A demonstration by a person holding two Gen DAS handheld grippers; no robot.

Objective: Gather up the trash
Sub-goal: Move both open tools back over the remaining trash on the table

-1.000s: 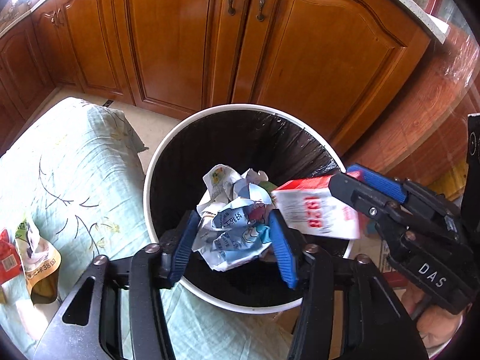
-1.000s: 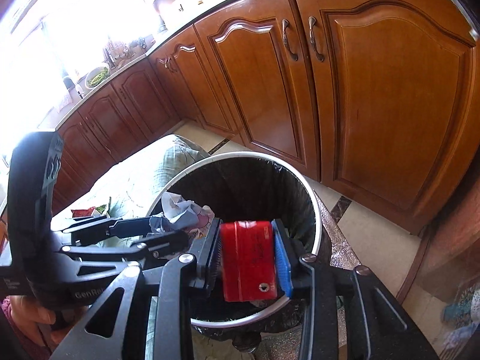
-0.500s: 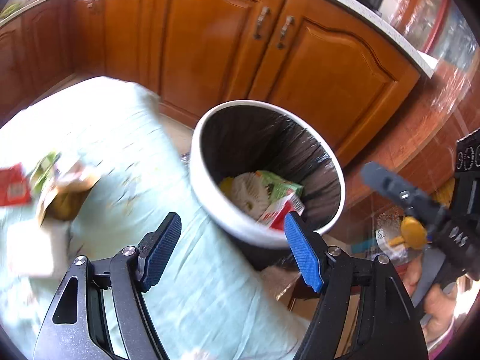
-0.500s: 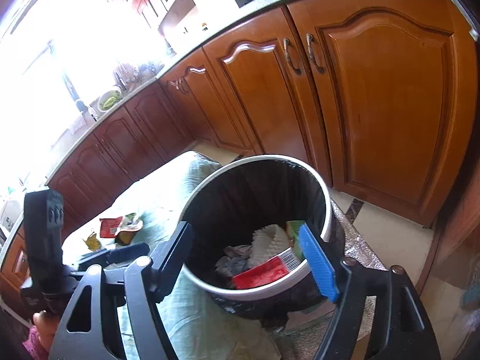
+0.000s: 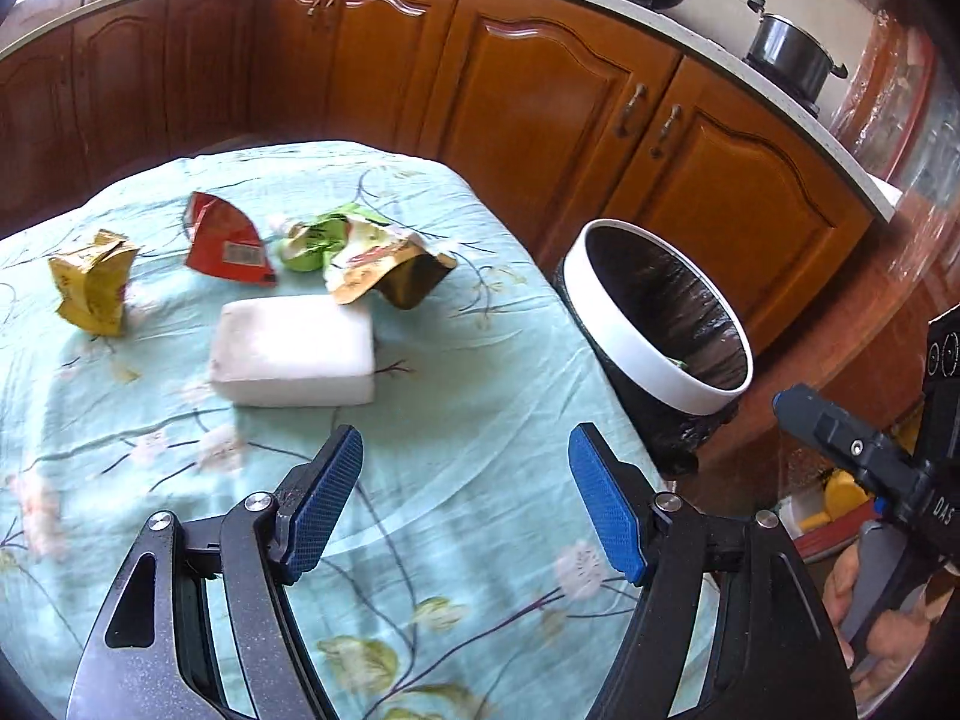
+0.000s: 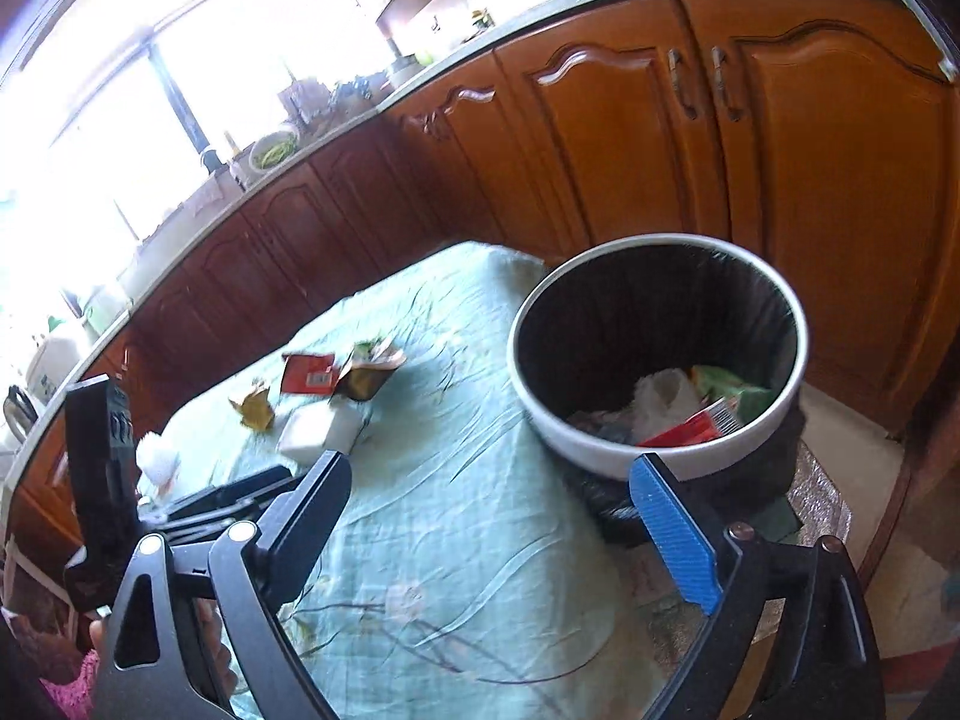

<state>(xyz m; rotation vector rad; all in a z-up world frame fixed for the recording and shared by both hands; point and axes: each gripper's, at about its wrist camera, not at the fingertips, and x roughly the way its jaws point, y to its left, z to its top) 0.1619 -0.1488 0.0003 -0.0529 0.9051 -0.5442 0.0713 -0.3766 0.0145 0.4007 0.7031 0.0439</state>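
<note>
the left gripper (image 5: pixel 465 498) hangs over a table with a light green flowered cloth (image 5: pixel 456 324). its two blue pads are apart and nothing is between them. the right gripper (image 6: pixel 498 516) is near the table edge, just in front of the trash bin (image 6: pixel 600 456). its jaws have just been opening, they stand wide apart now, and nothing is between them.

the trash bin is round with a white rim and a black bag inside. it stands on the floor right beside the table, in front of the brown wooden cupboards (image 5: pixel 540 96). inside the bin there is a red and white carton (image 6: pixel 690 429), something white and crumpled (image 6: pixel 660 396) and something green (image 6: pixel 729 387).

more trash lies on the table, well away from both grippers. there is a white foam block (image 5: pixel 294 360) closest to the left gripper. behind it lies a squashed yellow carton (image 5: pixel 93 282) on the left, a red packet (image 5: pixel 228 240) in the middle, and a green and brown pouch (image 5: pixel 372 258) on the right, close to each other. a small crumpled white tissue (image 6: pixel 157 462) lies near the table's left edge in the right wrist view.

a person's hand (image 5: pixel 870 606) holds the right gripper's handle at the lower right of the left wrist view. a dark pot (image 5: pixel 786 54) sits on the counter above the cupboards.
</note>
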